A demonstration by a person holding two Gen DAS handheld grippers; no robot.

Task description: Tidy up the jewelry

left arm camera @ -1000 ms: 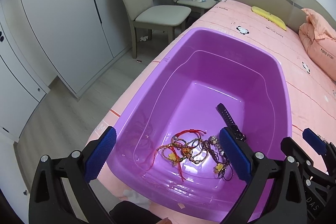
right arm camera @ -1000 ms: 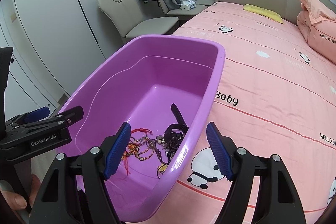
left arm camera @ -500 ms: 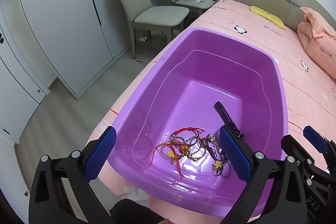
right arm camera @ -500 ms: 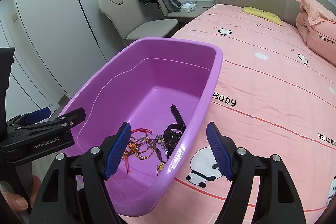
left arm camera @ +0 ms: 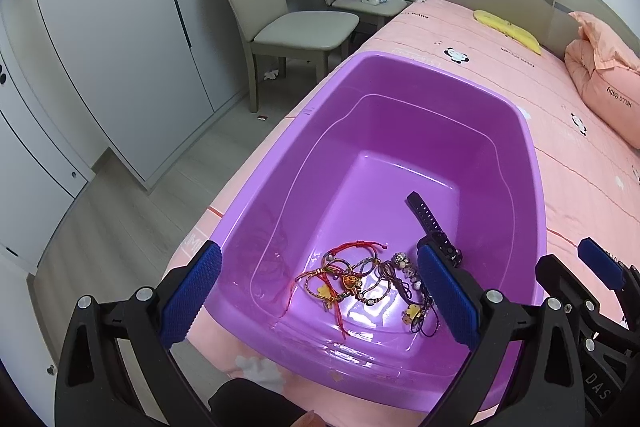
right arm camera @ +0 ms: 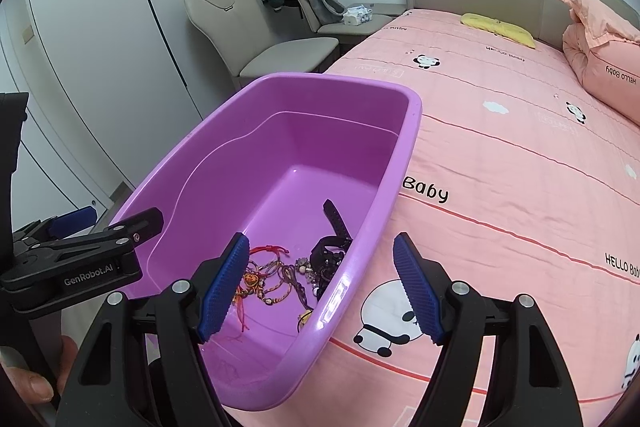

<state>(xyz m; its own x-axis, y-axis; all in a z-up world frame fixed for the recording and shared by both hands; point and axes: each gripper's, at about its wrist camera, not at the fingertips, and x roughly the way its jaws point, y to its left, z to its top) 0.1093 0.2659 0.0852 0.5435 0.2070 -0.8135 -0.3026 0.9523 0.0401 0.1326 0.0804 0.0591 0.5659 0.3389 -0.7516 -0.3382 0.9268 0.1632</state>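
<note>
A purple plastic tub stands on the pink bed. On its floor at the near end lies a tangled heap of cord bracelets and charms next to a black watch. My left gripper is open and empty, held above the tub's near end. My right gripper is open and empty, above the tub's right rim. The left gripper's body shows in the right wrist view.
The pink panda bedsheet stretches right of the tub, with a folded pink quilt and a yellow pillow by the headboard. Two beige chairs and white wardrobes stand left of the bed.
Both grippers have drawn back and up a little from the tub, so it sits lower and smaller in view. Both stay open; the jewelry has not moved.
</note>
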